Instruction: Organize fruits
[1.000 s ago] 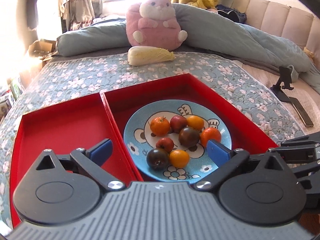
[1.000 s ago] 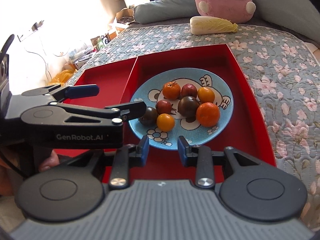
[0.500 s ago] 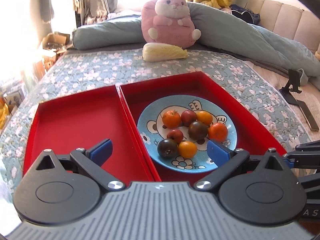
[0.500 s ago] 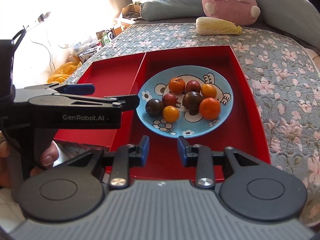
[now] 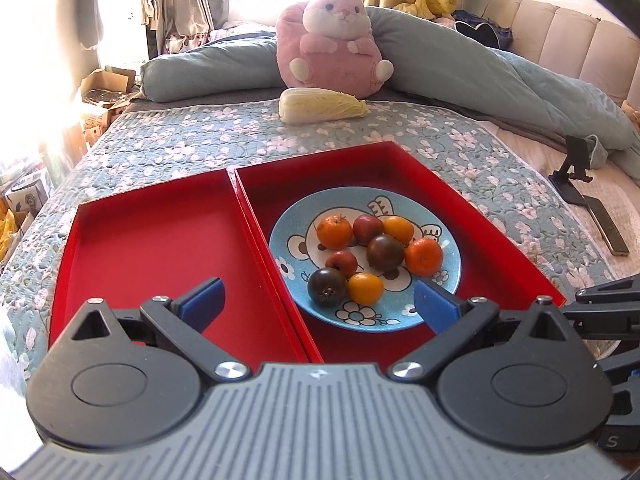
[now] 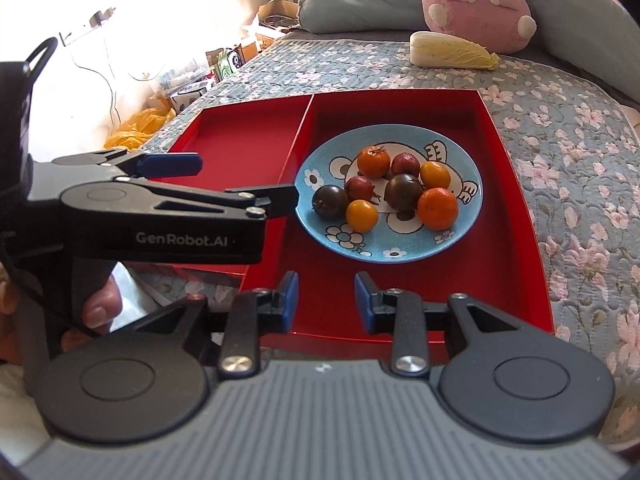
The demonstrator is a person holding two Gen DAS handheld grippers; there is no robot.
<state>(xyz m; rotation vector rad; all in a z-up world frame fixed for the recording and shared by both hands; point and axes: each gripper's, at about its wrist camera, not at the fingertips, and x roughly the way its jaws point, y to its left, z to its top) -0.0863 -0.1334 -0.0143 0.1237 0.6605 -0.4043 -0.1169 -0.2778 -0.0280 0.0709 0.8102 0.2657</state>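
A red two-compartment tray [image 5: 160, 248] [image 6: 248, 136] lies on the floral bedspread. In its right compartment stands a blue cartoon plate [image 5: 288, 240] [image 6: 400, 248] with several small fruits: orange, yellow, red, and two dark ones [image 5: 326, 286] [image 6: 329, 201]. The left compartment holds nothing. My left gripper [image 5: 318, 304] hovers over the tray's near side, open wide, its pads straddling the divider and the plate's near rim. The right wrist view shows it side-on [image 6: 236, 184]. My right gripper [image 6: 327, 300] hangs over the tray's near edge, its pads drawn close with nothing between them.
A pale cabbage [image 5: 320, 106] [image 6: 452, 50] and a pink plush toy [image 5: 332, 40] sit beyond the tray, with a blue duvet [image 5: 480, 76] behind. A phone stand [image 5: 576, 172] is at the right. Boxes and bags are on the floor at the left. A hand [image 6: 100, 308] holds the left gripper.
Both cameras have drawn back a little, so the tray and plate sit farther off in both views. Neither gripper's jaws have changed.
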